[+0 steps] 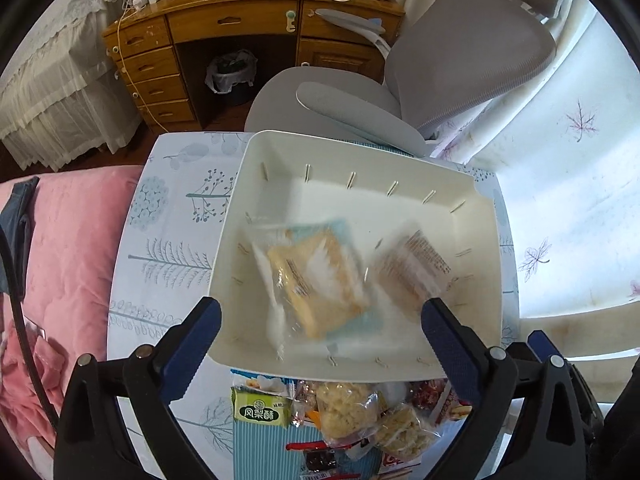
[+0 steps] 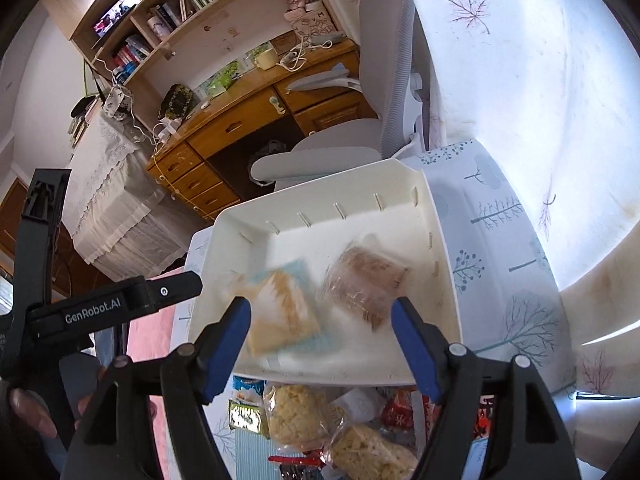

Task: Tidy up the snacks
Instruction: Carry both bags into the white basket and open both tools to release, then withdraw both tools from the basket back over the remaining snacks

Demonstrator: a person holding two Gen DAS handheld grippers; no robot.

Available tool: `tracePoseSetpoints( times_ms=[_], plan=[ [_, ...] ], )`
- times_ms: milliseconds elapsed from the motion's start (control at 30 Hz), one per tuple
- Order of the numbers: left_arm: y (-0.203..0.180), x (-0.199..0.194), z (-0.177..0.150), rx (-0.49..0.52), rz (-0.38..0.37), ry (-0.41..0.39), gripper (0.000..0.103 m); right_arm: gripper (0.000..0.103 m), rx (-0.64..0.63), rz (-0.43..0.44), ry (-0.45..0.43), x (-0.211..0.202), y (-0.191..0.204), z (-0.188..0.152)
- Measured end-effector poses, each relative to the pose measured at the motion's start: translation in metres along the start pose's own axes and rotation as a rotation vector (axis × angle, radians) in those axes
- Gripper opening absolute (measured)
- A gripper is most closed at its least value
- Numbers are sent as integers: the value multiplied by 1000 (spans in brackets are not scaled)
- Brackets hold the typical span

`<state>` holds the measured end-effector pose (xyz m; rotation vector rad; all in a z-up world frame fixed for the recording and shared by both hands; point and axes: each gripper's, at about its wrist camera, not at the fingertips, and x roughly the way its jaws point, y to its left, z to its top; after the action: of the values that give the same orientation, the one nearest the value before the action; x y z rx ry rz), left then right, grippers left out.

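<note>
Both grippers hang over the smooth white plastic bin (image 1: 476, 208) on the tree-printed bench (image 1: 176, 216), jaws spread wide and empty. The left gripper (image 1: 320, 312) frames a flat yellow snack pack (image 1: 316, 276) in clear crinkly film; the right gripper (image 2: 320, 312) sits above a brown grainy snack bar (image 2: 366, 284) beside it. More wrapped snacks (image 1: 348, 412) are heaped just outside the bin's near rim.

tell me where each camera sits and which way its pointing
Left wrist: on the left gripper, angled steeply down into the white bin; its own open black-and-blue fingers show.
Right wrist: on the right gripper, tilted down at the bin; its open fingers, plus the left gripper's body and a hand at left.
Shared: bin, yellow snack packet, brown snack packet, snack pile, desk, grey chair.
</note>
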<state>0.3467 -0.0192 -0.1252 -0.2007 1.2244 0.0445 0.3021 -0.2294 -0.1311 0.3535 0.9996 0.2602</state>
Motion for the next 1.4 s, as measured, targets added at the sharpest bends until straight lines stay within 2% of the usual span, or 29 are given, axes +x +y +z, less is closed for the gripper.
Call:
tracePoseSetpoints(
  times_ms=[100, 233, 500, 867, 1033, 1267, 1400],
  plan=[
    [2, -7, -3, 5, 0, -13, 100, 74, 1, 5, 4, -4, 0, -3],
    [9, -20, -14, -10, -34, -21, 100, 74, 0, 0, 4, -12, 0, -7],
    [23, -50, -53, 20, -71, -18, 100, 74, 11, -14, -35, -45, 11, -26],
    [55, -103, -134, 135, -111, -75, 100, 74, 33, -92, -63, -89, 48, -96],
    [74, -123, -170, 162, -165, -120, 100, 74, 69, -109, -60, -108, 60, -131],
    [86, -134, -206, 206, -184, -113, 100, 74, 51, -182, -84, -131, 69, -173],
    [88, -135, -220, 219, -178, -103, 100, 74, 55, -213, -68, -134, 66, -191]
  ],
)
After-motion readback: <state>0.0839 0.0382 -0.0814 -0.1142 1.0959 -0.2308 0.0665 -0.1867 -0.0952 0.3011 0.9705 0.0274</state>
